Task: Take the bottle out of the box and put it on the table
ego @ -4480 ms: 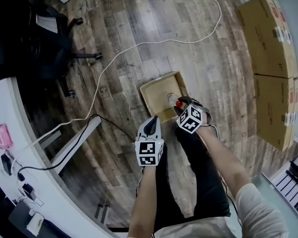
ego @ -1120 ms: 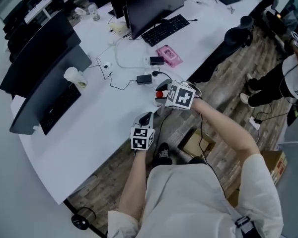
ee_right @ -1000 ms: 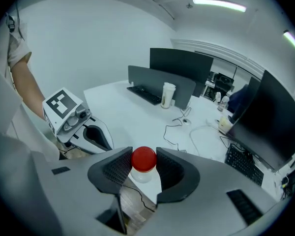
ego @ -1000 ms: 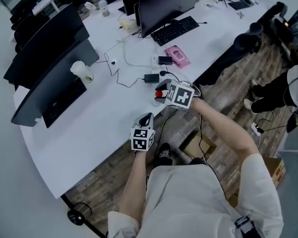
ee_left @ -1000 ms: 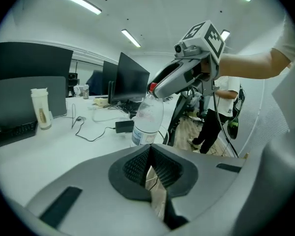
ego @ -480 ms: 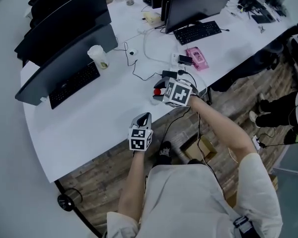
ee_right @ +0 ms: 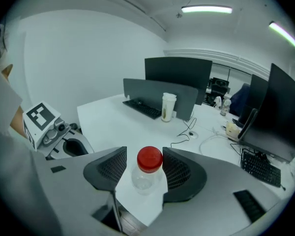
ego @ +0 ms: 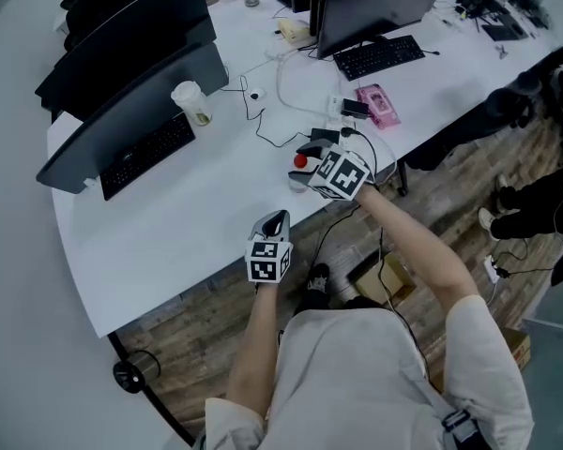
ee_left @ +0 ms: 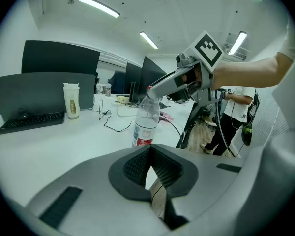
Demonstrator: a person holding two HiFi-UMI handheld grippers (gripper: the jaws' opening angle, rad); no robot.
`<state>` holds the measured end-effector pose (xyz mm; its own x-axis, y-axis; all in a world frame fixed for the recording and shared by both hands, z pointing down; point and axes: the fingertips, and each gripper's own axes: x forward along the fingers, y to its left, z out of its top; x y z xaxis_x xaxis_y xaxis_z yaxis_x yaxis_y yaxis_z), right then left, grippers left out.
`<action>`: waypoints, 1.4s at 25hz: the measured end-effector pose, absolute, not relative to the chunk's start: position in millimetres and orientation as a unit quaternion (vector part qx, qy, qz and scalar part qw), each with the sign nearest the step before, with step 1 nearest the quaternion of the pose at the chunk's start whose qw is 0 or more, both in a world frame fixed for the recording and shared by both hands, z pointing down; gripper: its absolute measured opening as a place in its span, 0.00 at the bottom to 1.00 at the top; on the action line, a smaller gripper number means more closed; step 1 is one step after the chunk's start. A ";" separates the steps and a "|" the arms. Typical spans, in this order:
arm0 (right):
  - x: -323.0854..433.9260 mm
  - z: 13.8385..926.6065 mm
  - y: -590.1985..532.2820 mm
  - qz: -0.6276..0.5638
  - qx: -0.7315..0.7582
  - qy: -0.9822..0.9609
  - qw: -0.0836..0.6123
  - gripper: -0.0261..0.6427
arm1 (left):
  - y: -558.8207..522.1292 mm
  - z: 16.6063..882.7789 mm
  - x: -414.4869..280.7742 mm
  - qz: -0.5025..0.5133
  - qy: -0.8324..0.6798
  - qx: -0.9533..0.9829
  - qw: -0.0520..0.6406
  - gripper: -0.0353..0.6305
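A clear plastic bottle with a red cap and a red label stands upright on the white table near its front edge. My right gripper reaches around the bottle's neck. Its jaws have just been opening, and the cap sits between the pads with a gap on each side. My left gripper hovers at the table's edge nearer the person, its pads meeting with nothing in them. The open cardboard box lies on the floor below.
Black monitors, keyboards, a paper cup, a pink packet and cables lie further back on the table. Another person stands at the right on the wooden floor.
The right gripper's jaws have spread apart around the bottle's neck. Over the last second both hands came a little further over the table with the bottle, then stopped.
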<state>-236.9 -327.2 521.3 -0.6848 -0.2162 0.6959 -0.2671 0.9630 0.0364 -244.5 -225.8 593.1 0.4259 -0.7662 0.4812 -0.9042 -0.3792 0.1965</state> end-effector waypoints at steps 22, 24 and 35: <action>-90.3 522.5 -178.2 0.160 0.291 -0.927 0.177 0.43 | -129.9 549.2 -179.7 0.123 -0.596 0.771 0.187 0.07; -83.0 519.3 -161.9 0.161 0.299 -0.926 0.165 0.43 | -117.3 542.2 -174.1 0.119 -0.603 0.768 0.181 0.07; -57.6 520.2 -103.8 0.168 0.319 -0.924 0.130 0.43 | -65.3 523.3 -159.4 0.097 -0.630 0.754 0.157 0.07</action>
